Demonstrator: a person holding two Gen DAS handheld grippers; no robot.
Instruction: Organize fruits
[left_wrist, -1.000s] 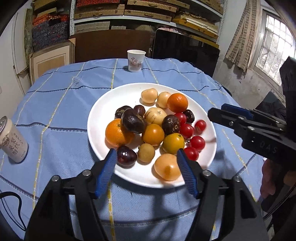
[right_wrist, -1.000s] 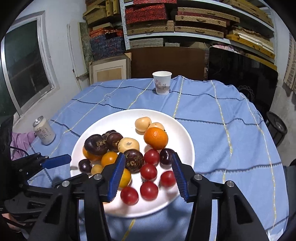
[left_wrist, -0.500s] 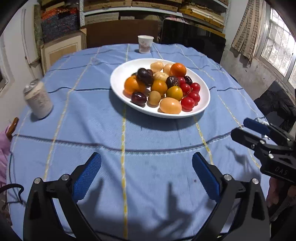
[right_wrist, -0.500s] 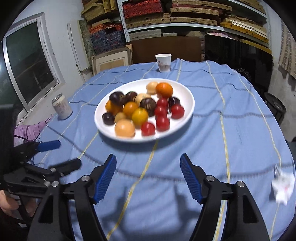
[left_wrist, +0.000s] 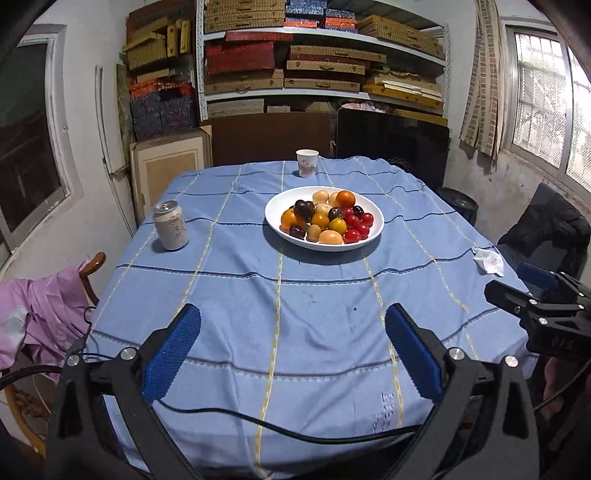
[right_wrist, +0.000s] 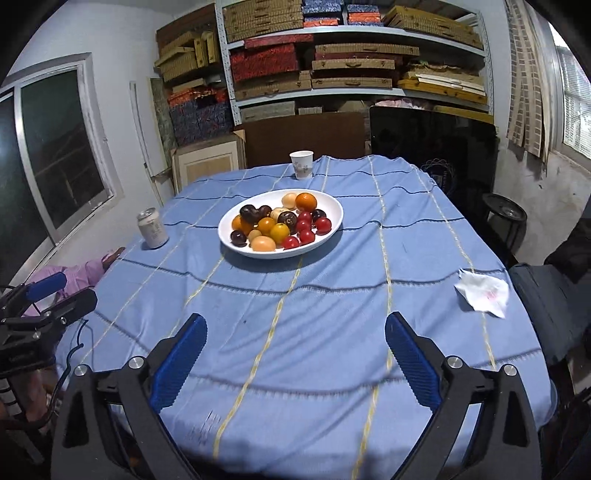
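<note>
Here both tongs, left (left_wrist: 291, 350) and right (right_wrist: 293, 360), are empty above the worktop (left_wrist: 295, 302); left spread wide, right's jaws opening; fruit (left_wrist: 325, 219) fills the plate (left_wrist: 373, 212).

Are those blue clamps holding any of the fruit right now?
No. The left gripper stands open and empty, the right gripper's jaws are opening with nothing between them, and the fruit lies on the white plate.

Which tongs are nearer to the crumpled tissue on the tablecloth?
Right. The right tongs, jaws opening with nothing between them, have the tissue just ahead to their right; the left tongs are farther left, beyond them.
</note>
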